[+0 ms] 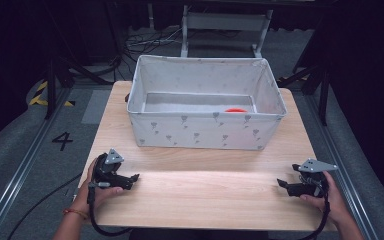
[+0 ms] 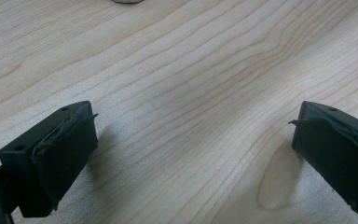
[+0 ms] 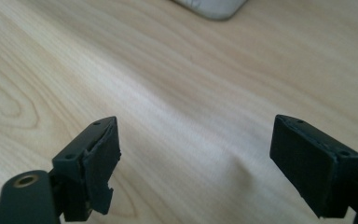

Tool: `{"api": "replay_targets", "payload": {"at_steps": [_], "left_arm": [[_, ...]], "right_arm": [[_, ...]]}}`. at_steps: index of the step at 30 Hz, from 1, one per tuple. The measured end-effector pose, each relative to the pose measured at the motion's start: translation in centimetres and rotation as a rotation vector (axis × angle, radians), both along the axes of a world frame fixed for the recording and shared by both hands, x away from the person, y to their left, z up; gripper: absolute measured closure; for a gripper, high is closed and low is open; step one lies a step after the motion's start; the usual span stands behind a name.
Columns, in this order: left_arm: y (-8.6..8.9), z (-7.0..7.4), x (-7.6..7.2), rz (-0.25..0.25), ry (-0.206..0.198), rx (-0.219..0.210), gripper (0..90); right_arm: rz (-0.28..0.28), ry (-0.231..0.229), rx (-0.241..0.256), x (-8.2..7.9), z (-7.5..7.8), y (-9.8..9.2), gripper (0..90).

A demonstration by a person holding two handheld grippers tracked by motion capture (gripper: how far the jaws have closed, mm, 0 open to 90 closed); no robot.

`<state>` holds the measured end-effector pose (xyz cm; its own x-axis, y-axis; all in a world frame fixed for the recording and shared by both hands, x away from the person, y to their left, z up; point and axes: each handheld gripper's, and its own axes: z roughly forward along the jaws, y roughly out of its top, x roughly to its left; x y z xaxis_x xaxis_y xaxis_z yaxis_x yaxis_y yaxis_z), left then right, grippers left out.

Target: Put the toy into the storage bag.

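We rest both the left gripper [image 1: 130, 179] and right gripper [image 1: 283, 184] with jaws wide and empty on the pale wooden counter [image 1: 205, 195], nearest the soft grey fabric bin [image 1: 205, 131] (light and floppy-walled, we judge, possibly holding a small red object [image 1: 237, 110]), best pinched at its stiffened rim.

a "4" floor marking [image 1: 62, 141] and cables [image 1: 145, 42] surround the wooden table [image 1: 205, 200].

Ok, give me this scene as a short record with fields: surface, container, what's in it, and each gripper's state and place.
surface: wooden table
container: grey fabric bin, at the far half of the table
contents: red thing at the bin's right inner side, mostly hidden
left gripper: open, holds nothing, low over the near left of the table
right gripper: open, holds nothing, low over the near right
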<state>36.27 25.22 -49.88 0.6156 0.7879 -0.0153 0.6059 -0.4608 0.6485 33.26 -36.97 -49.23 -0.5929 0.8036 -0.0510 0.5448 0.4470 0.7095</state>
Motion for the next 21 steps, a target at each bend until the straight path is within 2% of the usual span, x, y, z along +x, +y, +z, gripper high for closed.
{"api": "replay_targets", "payload": {"at_steps": [1, 2, 4, 6, 21], "left_arm": [[-0.01, 0.0, 0.0, 0.001, 0.0, -0.001, 0.3], [-0.02, -0.01, -0.03, 0.002, 0.001, -0.003, 0.3], [-0.01, 0.0, 0.0, 0.001, 0.0, -0.001, 0.3], [-0.01, -0.01, 0.0, 0.001, 0.0, -0.001, 0.3], [-0.3, -0.01, -0.05, 0.03, 0.004, -0.003, 0.1]], "right_arm": [[-0.01, 0.004, 0.014, -0.13, -0.36, -0.17, 16.7], [-0.037, 0.017, 0.056, -0.32, -1.11, -0.48, 15.5], [-0.052, 0.021, 0.075, -0.34, -1.21, -0.62, 16.5], [-0.078, 0.021, 0.07, -0.45, -1.21, -0.76, 15.4], [-0.097, 0.023, 0.066, -0.47, -1.23, -0.72, 13.2]]}}
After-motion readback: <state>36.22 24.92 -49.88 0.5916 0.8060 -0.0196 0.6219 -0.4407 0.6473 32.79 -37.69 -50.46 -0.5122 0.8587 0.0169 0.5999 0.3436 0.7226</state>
